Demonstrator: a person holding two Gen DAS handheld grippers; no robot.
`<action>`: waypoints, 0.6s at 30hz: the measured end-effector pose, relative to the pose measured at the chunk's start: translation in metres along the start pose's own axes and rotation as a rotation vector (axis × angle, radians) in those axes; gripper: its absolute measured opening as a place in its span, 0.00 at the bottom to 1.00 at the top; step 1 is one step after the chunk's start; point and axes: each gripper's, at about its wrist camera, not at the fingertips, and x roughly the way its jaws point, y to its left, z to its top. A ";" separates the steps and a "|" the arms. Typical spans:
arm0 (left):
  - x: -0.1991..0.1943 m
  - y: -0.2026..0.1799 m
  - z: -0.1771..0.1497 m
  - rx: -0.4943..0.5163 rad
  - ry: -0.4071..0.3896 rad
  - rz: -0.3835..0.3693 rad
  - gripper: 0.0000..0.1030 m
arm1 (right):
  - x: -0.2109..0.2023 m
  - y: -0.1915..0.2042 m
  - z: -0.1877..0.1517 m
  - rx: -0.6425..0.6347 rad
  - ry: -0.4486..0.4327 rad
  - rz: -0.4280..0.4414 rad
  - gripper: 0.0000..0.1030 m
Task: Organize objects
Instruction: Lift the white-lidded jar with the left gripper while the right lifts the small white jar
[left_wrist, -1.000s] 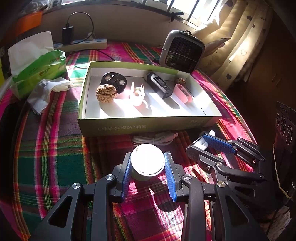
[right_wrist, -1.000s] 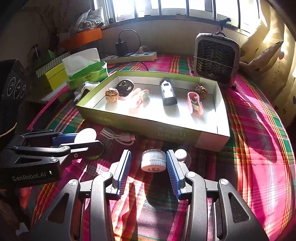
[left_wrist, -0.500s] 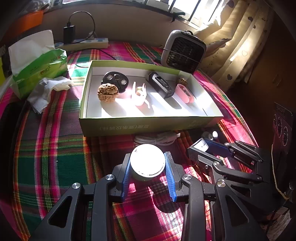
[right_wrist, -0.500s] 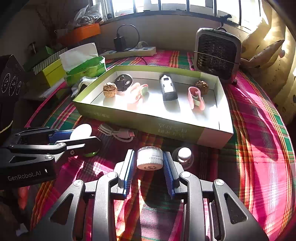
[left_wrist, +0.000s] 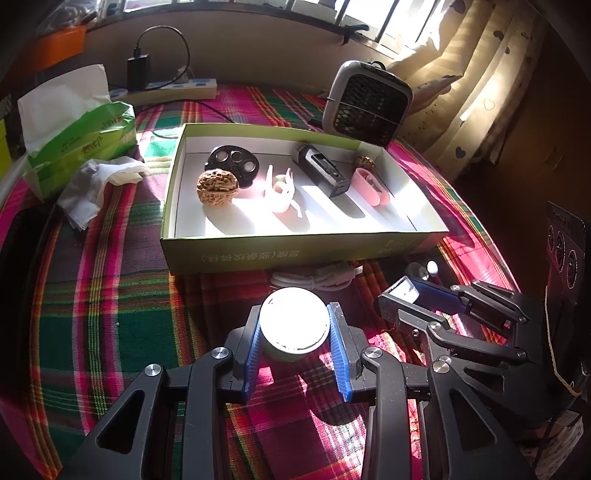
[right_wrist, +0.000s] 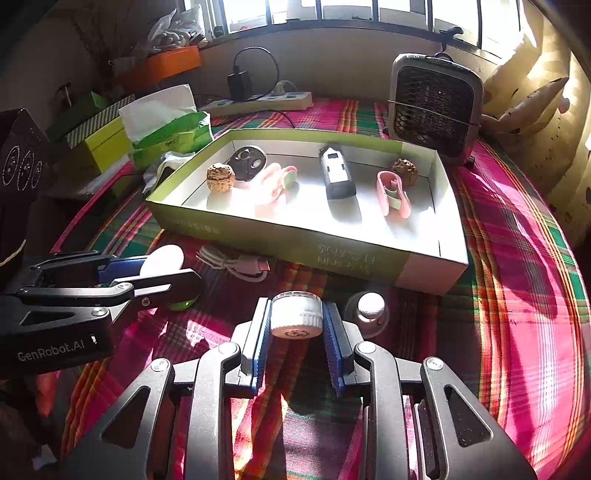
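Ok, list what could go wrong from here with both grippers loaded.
1. The left gripper holds the round white jar only by its curved sides; it may slip.
2. The right gripper lifting the ribbed white cap could knock the small white knob beside it.
3. The tray wall could catch either load.

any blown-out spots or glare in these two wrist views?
Left wrist: the round white-lidded jar in the left gripper is blown out, and the green cardboard tray has a glaring floor. Right wrist: hard sun washes the tray's floor; the small white ribbed jar stays readable.
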 end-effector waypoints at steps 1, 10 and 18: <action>0.000 0.000 0.000 0.000 -0.001 0.002 0.30 | 0.000 0.000 0.000 0.000 0.000 0.001 0.28; 0.000 -0.001 -0.001 0.001 0.000 0.003 0.30 | -0.001 0.000 0.000 0.001 -0.001 0.003 0.28; -0.002 -0.001 0.000 0.010 -0.005 0.010 0.30 | -0.002 0.001 -0.001 0.006 -0.006 0.007 0.28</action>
